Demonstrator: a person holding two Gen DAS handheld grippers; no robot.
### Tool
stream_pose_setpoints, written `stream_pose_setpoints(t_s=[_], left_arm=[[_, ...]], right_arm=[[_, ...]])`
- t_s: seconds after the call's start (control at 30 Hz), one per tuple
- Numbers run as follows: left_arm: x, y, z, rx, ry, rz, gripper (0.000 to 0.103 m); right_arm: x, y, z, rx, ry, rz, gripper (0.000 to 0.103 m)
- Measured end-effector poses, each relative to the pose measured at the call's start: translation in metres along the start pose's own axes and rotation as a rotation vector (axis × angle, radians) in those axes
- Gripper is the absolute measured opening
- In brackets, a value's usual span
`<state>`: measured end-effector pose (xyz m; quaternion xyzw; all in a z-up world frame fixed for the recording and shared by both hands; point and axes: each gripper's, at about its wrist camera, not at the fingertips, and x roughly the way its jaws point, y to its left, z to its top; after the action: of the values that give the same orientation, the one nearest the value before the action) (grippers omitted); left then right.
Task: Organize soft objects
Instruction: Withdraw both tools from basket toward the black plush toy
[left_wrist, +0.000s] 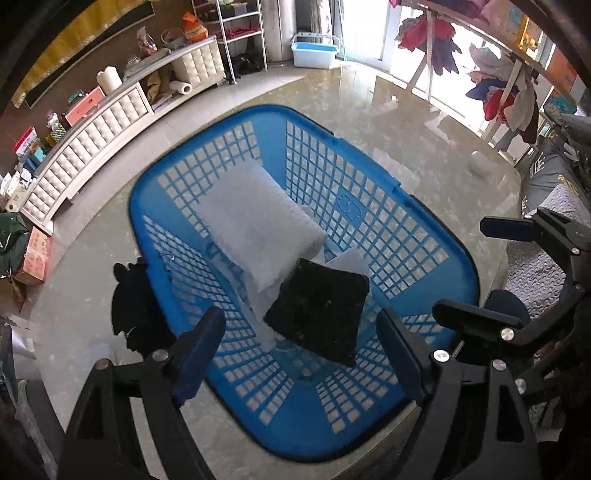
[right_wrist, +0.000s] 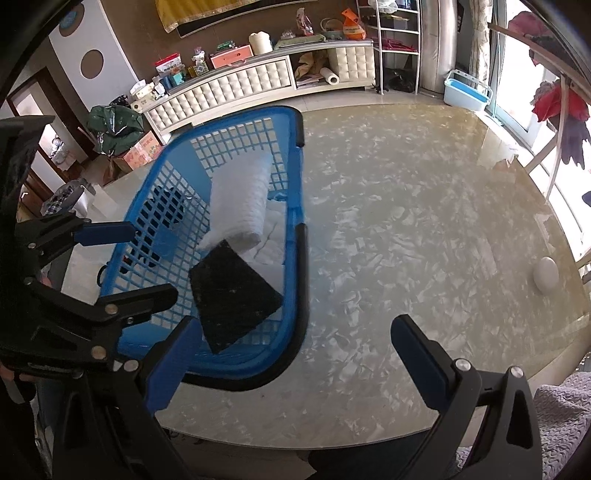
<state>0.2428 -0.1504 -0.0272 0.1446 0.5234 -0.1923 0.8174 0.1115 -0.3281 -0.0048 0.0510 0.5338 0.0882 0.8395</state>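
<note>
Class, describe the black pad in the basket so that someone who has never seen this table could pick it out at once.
Find the round marble table, then the blue basket standing on it. Inside, at the near end, lies the black pad, resting partly on the white pads. It is the only dark, square piece in the basket; everything else in there is white.

Black pad lies in blue basket — left gripper open above.
</note>
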Motion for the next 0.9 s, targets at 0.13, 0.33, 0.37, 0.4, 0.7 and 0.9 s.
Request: stream_pose_setpoints(t_s=[0.13, 0.33, 0.37, 0.4, 0.7, 0.9], left_arm=[[-0.02, 0.005, -0.013, -0.011, -0.027, 0.028, 0.082], [-0.046, 0.02, -0.035, -0.058, -0.07, 0.047, 0.085], [-0.05, 0.023, -0.04, -0.065, -0.077, 0.046, 0.086], [-0.054, 0.026, -0.045, -0.073, -0.083, 0.046, 0.087], [-0.081, 0.063, -0.094, -0.166, -0.104, 0.093, 0.092], [-0.098, 0.09, -0.129, -0.235, -0.119, 0.092, 0.094]], right_arm=[[-0.007, 0.011, 0.001, -0.011, -0.016, 0.006, 0.103], [-0.016, 0.036, 0.0, -0.059, -0.034, 0.01, 0.103], [-0.016, 0.04, 0.0, -0.067, -0.035, 0.011, 0.103], [-0.018, 0.046, -0.001, -0.078, -0.038, 0.012, 0.103], [-0.017, 0.093, -0.006, -0.166, -0.039, 0.038, 0.103], [-0.012, 0.121, -0.003, -0.204, -0.047, 0.043, 0.103]])
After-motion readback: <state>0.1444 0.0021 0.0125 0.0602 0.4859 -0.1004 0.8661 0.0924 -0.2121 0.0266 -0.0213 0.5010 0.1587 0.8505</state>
